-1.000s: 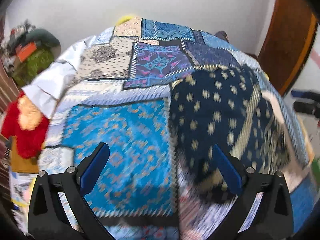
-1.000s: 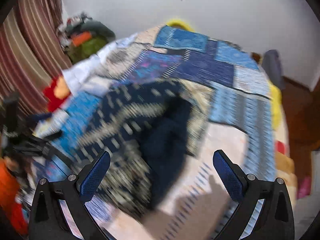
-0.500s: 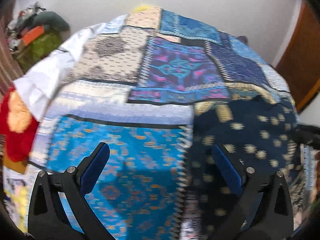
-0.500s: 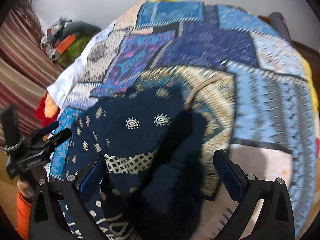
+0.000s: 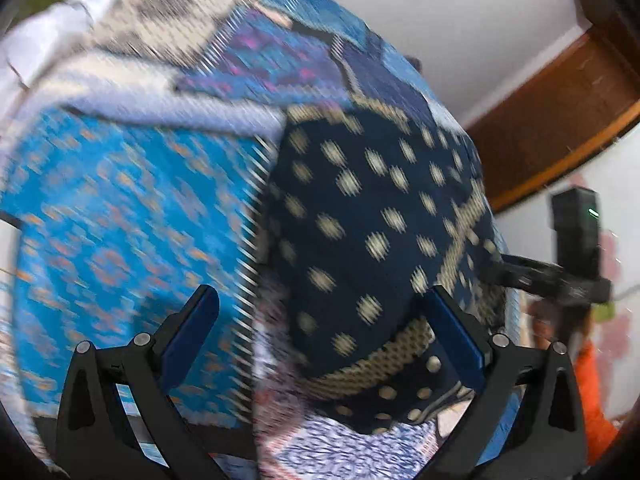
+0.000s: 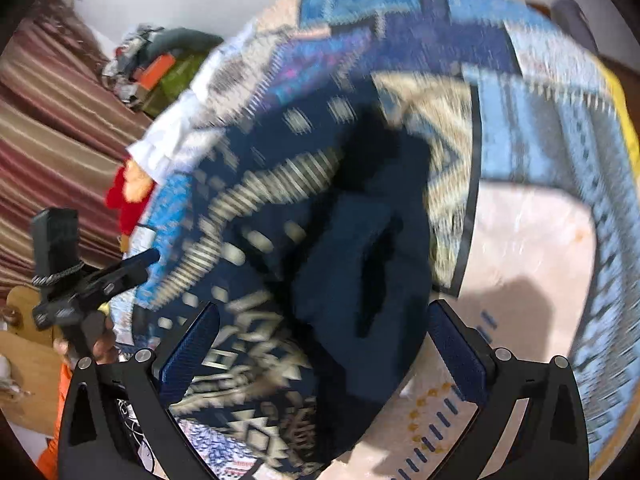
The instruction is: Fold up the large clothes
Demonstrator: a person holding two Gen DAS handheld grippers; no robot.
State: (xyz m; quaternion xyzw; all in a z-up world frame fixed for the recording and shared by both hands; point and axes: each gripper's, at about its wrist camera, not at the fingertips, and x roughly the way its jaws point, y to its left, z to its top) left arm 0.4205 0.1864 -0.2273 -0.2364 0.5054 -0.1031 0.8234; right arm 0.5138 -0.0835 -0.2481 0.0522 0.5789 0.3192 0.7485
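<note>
A dark navy garment with cream dots and patterned bands (image 5: 360,232) lies crumpled on a patchwork bedspread (image 5: 120,208). In the right wrist view the garment (image 6: 328,280) fills the middle, with a plain navy fold on top. My left gripper (image 5: 324,336) is open and empty, its fingers low over the garment's near edge. My right gripper (image 6: 320,356) is open and empty, just above the garment's patterned hem. The other gripper shows at the right edge of the left wrist view (image 5: 560,276) and at the left of the right wrist view (image 6: 88,280). Both views are motion-blurred.
A white sheet (image 6: 168,140) and a red and orange soft toy (image 6: 128,192) lie at the bed's left edge. A pile of clothes (image 6: 156,64) sits by striped curtains (image 6: 48,120). A wooden door frame (image 5: 560,120) stands on the right.
Both grippers have dropped closer to the bed and the garment. The left view has swung right, so the garment now lies between its fingers. Both stay open.
</note>
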